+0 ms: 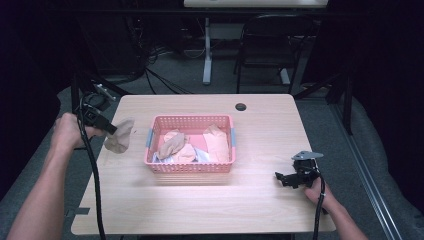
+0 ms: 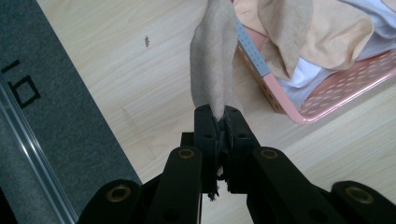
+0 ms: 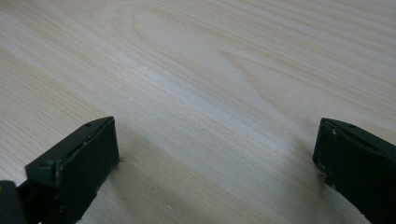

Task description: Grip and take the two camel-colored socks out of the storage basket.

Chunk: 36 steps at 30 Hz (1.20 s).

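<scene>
Where pinched: sock [image 2: 212, 65] in left hand-held gripper [image 2: 222, 122]

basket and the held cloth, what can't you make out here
- High view: the basket clothes are too small to count or name.
- Left gripper view: the top edge cuts off the tan cloth; the left gripper hides its clamped end.
- Right gripper view: the right gripper faces bare table.

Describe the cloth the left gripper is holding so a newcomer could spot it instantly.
Start at the pink basket in the middle of the wooden table. Just off its left end, the left gripper pinches a beige cloth. Unlike the cloths heaped in the basket, it hangs alone outside it.
</scene>
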Each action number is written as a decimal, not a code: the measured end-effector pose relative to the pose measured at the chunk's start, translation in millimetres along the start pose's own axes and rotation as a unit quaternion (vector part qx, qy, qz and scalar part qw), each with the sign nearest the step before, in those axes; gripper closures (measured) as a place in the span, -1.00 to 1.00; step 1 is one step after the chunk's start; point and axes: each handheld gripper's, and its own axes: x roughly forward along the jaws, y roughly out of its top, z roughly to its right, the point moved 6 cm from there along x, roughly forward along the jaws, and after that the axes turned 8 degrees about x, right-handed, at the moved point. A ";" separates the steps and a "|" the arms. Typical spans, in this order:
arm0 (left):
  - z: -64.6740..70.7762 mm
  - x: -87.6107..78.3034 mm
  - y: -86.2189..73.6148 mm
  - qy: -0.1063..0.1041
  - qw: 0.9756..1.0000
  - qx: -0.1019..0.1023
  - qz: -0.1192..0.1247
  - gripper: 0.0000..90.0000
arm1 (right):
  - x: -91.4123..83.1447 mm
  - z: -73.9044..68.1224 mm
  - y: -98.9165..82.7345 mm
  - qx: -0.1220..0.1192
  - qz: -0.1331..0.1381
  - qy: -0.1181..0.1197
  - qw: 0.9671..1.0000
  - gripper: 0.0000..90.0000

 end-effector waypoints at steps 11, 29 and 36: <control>-7.7 36.4 -15.7 -0.005 0.999 -0.027 -0.033 0.90 | 0.1 0.0 0.0 0.000 0.001 0.000 1.000 -1.00; -1.6 123.3 -54.8 -0.027 0.995 -0.074 -0.055 0.89 | 0.1 -0.2 0.0 -0.001 0.000 0.000 1.000 -1.00; -1.7 141.8 -63.4 -0.025 0.994 -0.096 -0.052 0.88 | 0.0 -0.5 -0.1 -0.001 0.000 0.000 1.000 -1.00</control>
